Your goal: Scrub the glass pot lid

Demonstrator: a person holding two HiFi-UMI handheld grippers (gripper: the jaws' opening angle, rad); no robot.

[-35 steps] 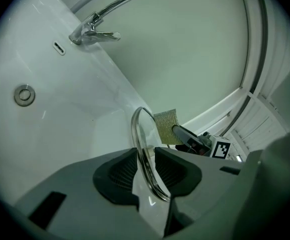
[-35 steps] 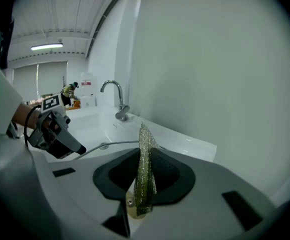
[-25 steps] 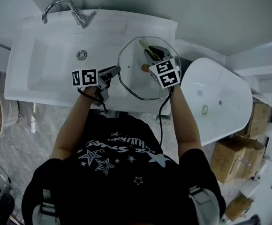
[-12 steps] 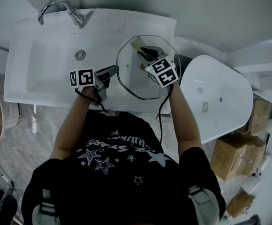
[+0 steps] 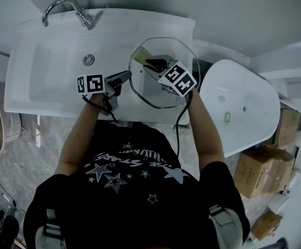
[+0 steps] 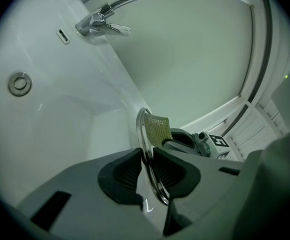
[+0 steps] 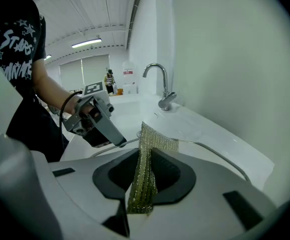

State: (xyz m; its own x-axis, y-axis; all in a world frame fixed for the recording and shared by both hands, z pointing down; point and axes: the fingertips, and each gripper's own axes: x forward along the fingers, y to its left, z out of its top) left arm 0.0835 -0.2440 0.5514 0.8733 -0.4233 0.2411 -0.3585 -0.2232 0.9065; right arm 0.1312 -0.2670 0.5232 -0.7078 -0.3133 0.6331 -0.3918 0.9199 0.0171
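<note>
The round glass pot lid (image 5: 145, 91) is held over the right end of the white sink (image 5: 46, 66). My left gripper (image 5: 127, 77) grips its left edge; in the left gripper view the metal rim (image 6: 146, 134) runs edge-on between the dark pads (image 6: 127, 173), and the left gripper (image 6: 145, 170) is shut on it. My right gripper (image 5: 149, 62) reaches over the lid from the right, shut on a yellow-green mesh scrubbing cloth (image 7: 144, 176). The cloth (image 6: 157, 128) lies against the lid's face. The left gripper (image 7: 119, 141) also shows in the right gripper view.
A chrome faucet (image 5: 70, 7) stands at the sink's far side and a drain (image 5: 89, 59) in its basin. A white oval tub (image 5: 238, 113) sits to the right, with cardboard boxes (image 5: 259, 175) beyond it. A wall rises just behind the sink.
My right gripper has slid with the cloth across the lid, leftwards and toward the far rim. The left gripper and the lid have hardly moved.
</note>
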